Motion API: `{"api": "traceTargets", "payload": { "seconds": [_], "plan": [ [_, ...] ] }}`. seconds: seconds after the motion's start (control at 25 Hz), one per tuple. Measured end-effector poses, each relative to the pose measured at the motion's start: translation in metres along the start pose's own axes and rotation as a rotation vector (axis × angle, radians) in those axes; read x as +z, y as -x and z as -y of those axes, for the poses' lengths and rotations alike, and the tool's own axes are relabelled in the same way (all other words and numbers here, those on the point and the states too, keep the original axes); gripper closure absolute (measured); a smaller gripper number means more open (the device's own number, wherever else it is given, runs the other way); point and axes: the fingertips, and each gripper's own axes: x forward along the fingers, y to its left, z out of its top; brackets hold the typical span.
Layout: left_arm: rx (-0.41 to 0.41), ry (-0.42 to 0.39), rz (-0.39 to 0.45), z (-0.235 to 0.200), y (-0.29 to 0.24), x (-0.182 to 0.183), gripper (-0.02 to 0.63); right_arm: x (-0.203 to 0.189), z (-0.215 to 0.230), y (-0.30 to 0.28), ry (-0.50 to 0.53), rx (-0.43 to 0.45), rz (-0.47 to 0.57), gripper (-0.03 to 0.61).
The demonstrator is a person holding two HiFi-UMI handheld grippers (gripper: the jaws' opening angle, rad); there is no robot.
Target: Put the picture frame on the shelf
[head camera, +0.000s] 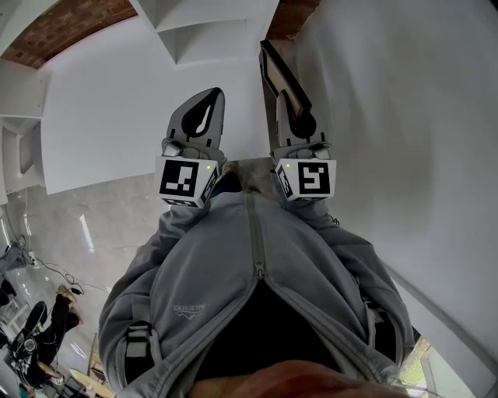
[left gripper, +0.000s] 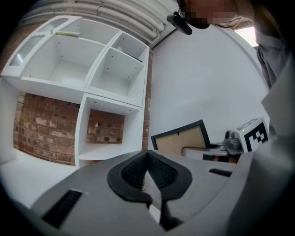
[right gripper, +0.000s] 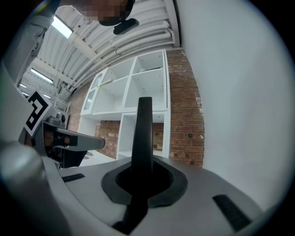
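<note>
The picture frame is black-edged with a tan back, and my right gripper is shut on its lower edge, holding it up in front of me. In the right gripper view the frame stands edge-on between the jaws of the right gripper. Beside it, my left gripper is shut with nothing in it; its pads meet. The left gripper view shows the frame to the right. The white shelf unit with open compartments stands ahead against a brick wall.
A white wall runs close along my right side. A white shelf panel fills the view ahead, with brick behind it. Pale tiled floor lies at lower left, with cables and gear on it.
</note>
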Motion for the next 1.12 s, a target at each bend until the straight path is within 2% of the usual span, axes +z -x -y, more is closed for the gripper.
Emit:
{"api": "traceTargets", "payload": {
  "seconds": [0.04, 0.16, 0.2, 0.76, 1.12],
  "plan": [
    [0.025, -0.007, 0.005, 0.002, 0.003, 0.003, 0.606, 0.003, 0.000, 0.001, 0.000, 0.022, 0.010, 0.543],
    [0.167, -0.039, 0.033, -0.003, 0.015, 0.014, 0.606, 0.014, -0.011, -0.015, 0.006, 0.178, 0.073, 0.543],
    [0.188, -0.040, 0.036, -0.002, 0.018, 0.016, 0.606, 0.015, -0.013, -0.016, 0.008, 0.203, 0.080, 0.543],
    [0.175, 0.000, 0.016, -0.013, 0.007, -0.005, 0.606, 0.001, -0.021, -0.034, 0.081, 0.214, 0.057, 0.543],
    [0.171, 0.057, 0.017, -0.008, 0.014, 0.019, 0.606, 0.033, -0.027, -0.037, 0.126, 0.228, 0.049, 0.543]
  ]
}}
